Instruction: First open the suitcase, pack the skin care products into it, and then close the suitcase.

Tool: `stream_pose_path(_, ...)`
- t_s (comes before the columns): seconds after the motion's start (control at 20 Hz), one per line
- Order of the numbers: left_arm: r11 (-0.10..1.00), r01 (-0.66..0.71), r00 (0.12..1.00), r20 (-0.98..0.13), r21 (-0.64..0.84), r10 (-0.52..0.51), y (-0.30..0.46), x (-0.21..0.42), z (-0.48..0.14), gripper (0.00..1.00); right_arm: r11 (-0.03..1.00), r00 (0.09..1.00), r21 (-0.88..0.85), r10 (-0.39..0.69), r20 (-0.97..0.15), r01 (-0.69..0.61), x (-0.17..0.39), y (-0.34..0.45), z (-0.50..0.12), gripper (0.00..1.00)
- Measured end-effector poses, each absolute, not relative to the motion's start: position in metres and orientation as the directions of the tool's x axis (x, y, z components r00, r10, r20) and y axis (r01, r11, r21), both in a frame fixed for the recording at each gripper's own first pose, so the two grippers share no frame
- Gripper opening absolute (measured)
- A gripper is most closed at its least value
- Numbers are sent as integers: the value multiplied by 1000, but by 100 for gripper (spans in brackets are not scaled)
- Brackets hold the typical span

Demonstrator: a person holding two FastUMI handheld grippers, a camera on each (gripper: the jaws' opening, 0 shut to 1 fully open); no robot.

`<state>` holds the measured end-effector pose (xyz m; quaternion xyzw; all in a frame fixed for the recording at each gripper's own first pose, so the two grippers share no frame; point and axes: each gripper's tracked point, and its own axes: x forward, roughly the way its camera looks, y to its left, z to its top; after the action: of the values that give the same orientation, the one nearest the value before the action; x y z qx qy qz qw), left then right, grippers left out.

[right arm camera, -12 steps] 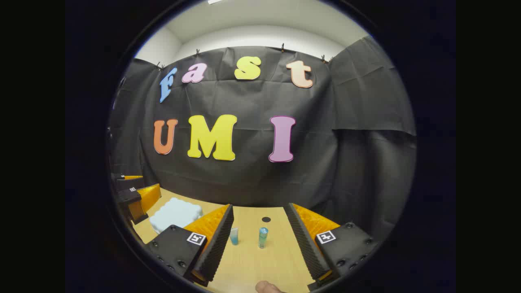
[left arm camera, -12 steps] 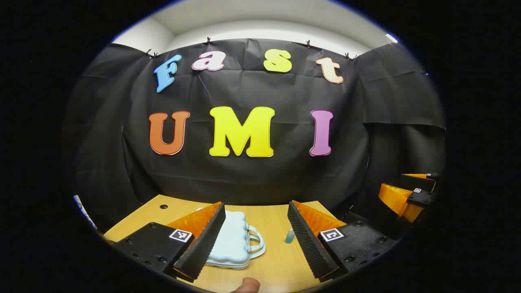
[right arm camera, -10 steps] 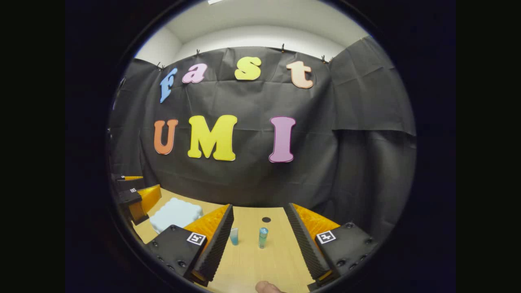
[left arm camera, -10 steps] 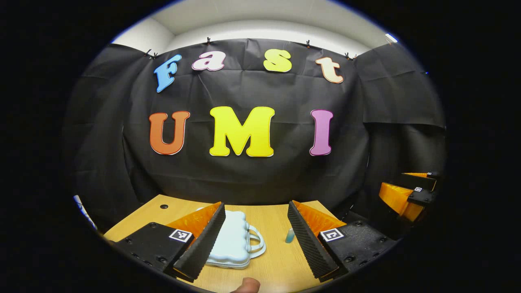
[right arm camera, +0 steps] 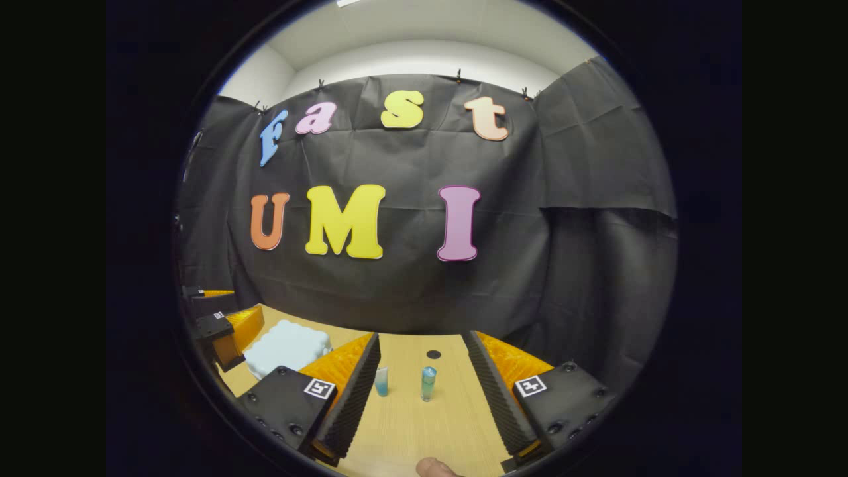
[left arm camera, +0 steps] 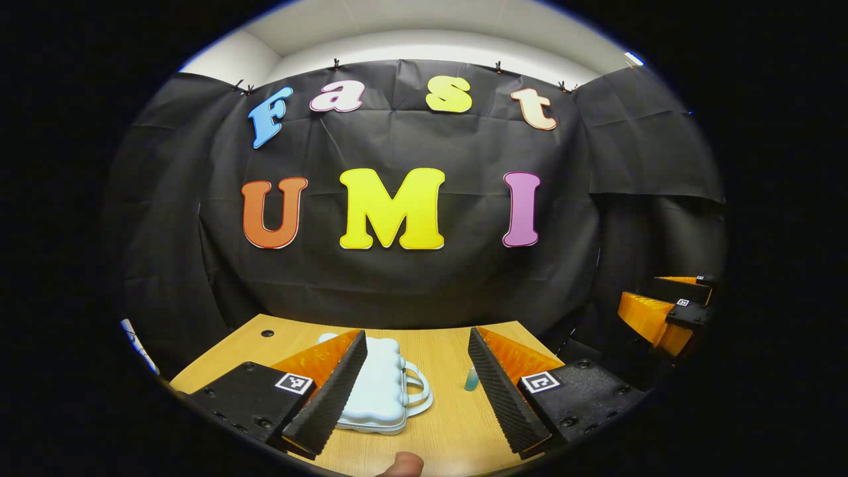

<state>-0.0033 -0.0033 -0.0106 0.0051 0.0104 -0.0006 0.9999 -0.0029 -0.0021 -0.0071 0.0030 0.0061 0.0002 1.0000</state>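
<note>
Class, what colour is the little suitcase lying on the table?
Pale blue. The suitcase shows best in the left gripper view, lying closed on the wooden table.

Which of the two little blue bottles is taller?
The taller bottle stands midway between the right gripper's fingers. The shorter tube stands to its left, beside the left finger.

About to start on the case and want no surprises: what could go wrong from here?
The suitcase is still shut and lies flat; prying it with one gripper may just push it across the table. The two small bottles stand upright close together, so the open right gripper could topple one while reaching for the other.
</note>
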Motion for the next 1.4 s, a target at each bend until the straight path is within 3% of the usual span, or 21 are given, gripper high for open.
stream_pose_path(0.35, 999, -10, 1000, -26, 41, 11, -1, 3, -21, 98, 1000, 1000, -21, 5, 5, -5, -1, -4, -4, 80)
stream_pose_path(0.6, 966, -64, 998, 20, 252, 61, 13, 35, -44, 98, 999, 1000, -48, -13, 19, 14, 10, -24, -4, 80)
stream_pose_path(0.75, 890, -90, 996, 18, 447, 92, 20, 57, -77, 99, 997, 999, -66, -29, 32, 31, 22, -42, -2, 80)
stream_pose_path(1.1, 739, -76, 985, -67, 670, 162, 20, 91, -159, 98, 999, 999, -30, -44, 2, 44, 48, -77, -22, 79)
stream_pose_path(1.4, 429, 34, 987, -98, 903, 129, -4, 119, -209, 98, 999, 998, 3, -49, -40, 49, 64, -113, -52, 79)
